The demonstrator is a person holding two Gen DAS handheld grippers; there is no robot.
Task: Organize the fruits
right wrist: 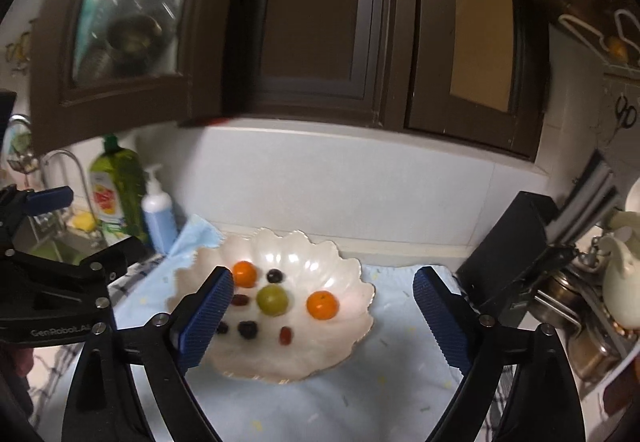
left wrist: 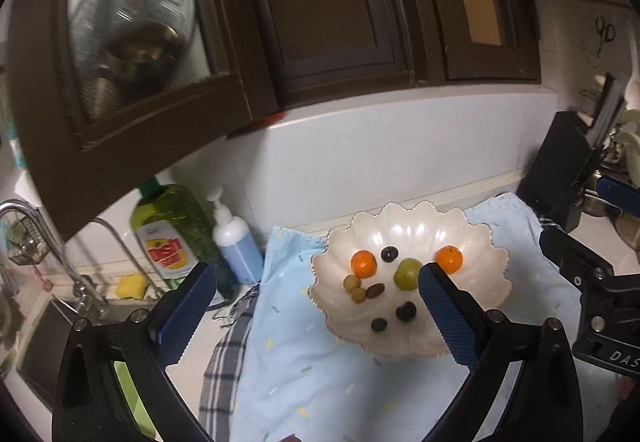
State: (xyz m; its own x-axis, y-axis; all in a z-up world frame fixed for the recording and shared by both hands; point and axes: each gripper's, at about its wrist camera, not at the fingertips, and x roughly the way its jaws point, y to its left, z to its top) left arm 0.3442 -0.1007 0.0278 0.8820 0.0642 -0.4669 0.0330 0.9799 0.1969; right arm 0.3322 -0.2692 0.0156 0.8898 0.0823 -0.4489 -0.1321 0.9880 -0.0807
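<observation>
Fruit sits in the bowl [right wrist: 352, 294], the white wavy one in the lower middle of the frame. I see two oranges: one [right wrist: 244, 274] at the upper left of the bowl and one [right wrist: 322, 305] to the right. A green fruit [right wrist: 272, 300] lies between them. Small dark grapes [right wrist: 248, 329] and a few brown and red bits are spread around. Nothing is held.

My left tool [left wrist: 316, 306] is wide apart and empty. My right tool [right wrist: 324, 312] is wide apart and empty too. Both hang over the bowl, above the fruit, not touching it.

I think the job is at its start or near its end; I cannot tell which. The fruit is all in one bowl but mixed up, not in groups. I see no second dish to sort into. So what is left may be to group like with like.

The bowl rests on a blue cloth [right wrist: 360, 398] on the desk. Its wavy rim sticks up, so I must come in from the top. There is open cloth at the lower right of the frame. A black block [right wrist: 504, 254] stands close at the right. Bottles [right wrist: 120, 186] and the sink are at the left. The other tool is near, so I must not bump it.
</observation>
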